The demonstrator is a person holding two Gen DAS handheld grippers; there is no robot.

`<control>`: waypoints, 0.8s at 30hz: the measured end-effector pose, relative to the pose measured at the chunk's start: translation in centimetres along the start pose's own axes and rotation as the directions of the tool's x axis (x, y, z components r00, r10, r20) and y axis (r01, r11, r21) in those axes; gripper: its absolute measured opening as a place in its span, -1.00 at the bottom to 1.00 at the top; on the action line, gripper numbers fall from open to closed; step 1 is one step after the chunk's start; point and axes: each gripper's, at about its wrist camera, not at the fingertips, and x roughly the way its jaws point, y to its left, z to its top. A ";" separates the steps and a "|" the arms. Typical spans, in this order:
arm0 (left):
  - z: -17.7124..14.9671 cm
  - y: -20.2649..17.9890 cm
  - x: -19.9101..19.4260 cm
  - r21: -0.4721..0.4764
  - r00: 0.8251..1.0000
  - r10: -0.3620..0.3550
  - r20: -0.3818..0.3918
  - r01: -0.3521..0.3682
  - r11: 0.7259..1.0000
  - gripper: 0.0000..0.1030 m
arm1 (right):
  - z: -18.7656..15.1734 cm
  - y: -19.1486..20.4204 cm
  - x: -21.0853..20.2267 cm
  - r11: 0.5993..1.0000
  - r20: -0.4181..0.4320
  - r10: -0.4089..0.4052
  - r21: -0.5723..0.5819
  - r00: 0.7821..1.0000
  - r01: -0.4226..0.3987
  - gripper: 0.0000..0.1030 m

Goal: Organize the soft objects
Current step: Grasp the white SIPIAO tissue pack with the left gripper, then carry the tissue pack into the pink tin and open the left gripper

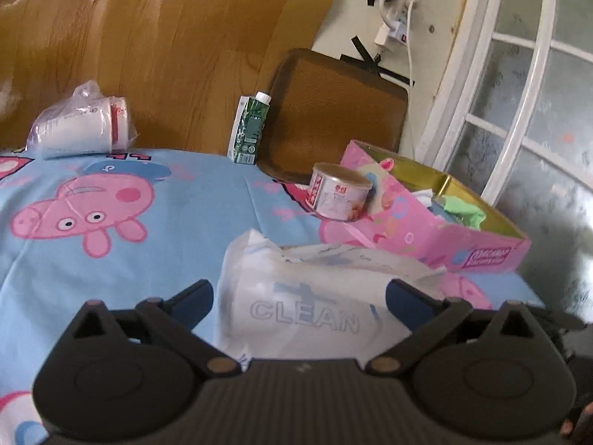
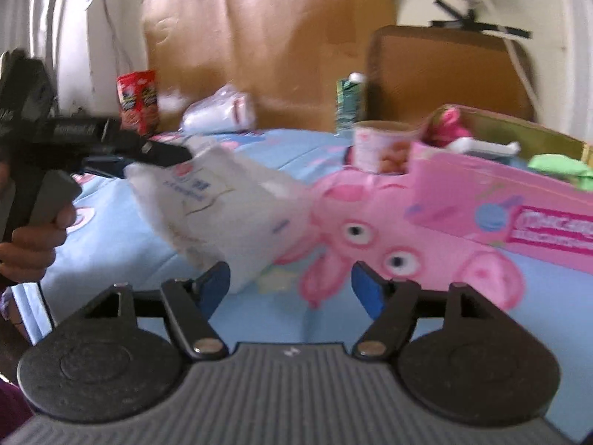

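Left gripper: your jaws stand wide apart, and the tissue pack sits between them; whether the pads press on it you cannot tell from the left wrist view.
Tissue pack: white, soft, printed "CLEAN", it fills the gap between your left fingers and reaches ahead of them. In the right wrist view it hangs tilted off the left gripper's tips, its lower corner just ahead of your right gripper's left finger.
Cups: a bagged stack on its side, far ahead and left of your left jaws.
Carton: green, upright, far ahead of your left jaws, beside the tray that leans on the wall.
Can: ahead and right of your left jaws, touching the box.
Box: pink, open, ahead and right of both grippers, with a green cloth inside.
Sheet: blue, with pink pigs, under everything.
Right gripper: your jaws stand apart with nothing clamped; only the sheet shows between the pads.
Hand: yours, on the left gripper's handle, far left of your right jaws.
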 end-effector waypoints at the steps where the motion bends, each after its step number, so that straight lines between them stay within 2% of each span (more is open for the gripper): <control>1: -0.1 0.2 0.1 -0.009 1.000 -0.001 -0.016 0.001 1.000 0.99 | 0.0 -0.2 -0.2 1.000 0.004 0.000 0.001 1.000 0.000 0.50; 5: -0.3 1.2 -0.3 -0.055 0.999 0.004 -0.042 -0.006 0.998 0.99 | 0.1 0.0 0.2 0.999 0.007 0.043 -0.022 0.999 -0.043 0.62; 9: -0.4 1.6 -0.2 -0.079 0.997 -0.026 -0.069 0.020 0.997 0.95 | 0.3 1.7 1.3 0.991 -0.001 0.092 -0.101 0.996 -0.092 0.63; 10: -0.4 1.5 0.3 -0.077 0.995 -0.046 -0.090 0.039 0.996 0.81 | 0.3 2.1 1.7 0.988 -0.004 0.099 -0.115 0.995 -0.099 0.61; 11: -0.3 1.0 0.6 -0.070 0.994 -0.030 -0.106 0.023 0.997 0.82 | 0.4 2.4 2.4 0.988 -0.012 0.101 -0.119 0.995 -0.102 0.57; 12: -0.1 0.4 0.7 -0.051 0.994 -0.013 -0.105 0.007 0.999 0.82 | 0.4 2.6 2.8 0.987 -0.022 0.109 -0.112 0.994 -0.111 0.30; 14: 1.2 -1.1 0.7 -0.013 0.997 -0.008 -0.080 0.007 1.000 0.81 | 0.6 2.9 3.2 0.992 -0.002 0.066 -0.103 0.998 -0.066 0.23; 18: 5.1 -4.6 1.7 0.046 0.995 -0.096 -0.027 0.097 0.994 0.86 | 1.6 0.9 0.7 0.998 0.113 0.016 -0.065 0.993 -0.008 0.23; 21: 7.9 -9.1 4.5 0.133 0.990 -0.142 -0.009 0.142 0.981 0.87 | 2.9 -2.0 -1.4 0.998 0.194 -0.060 -0.016 0.979 0.064 0.23; 24: 9.6 -13.9 8.3 0.206 0.985 -0.175 -0.012 0.173 0.963 0.87 | 3.9 -5.5 -2.6 0.984 0.225 -0.177 0.036 0.958 0.174 0.21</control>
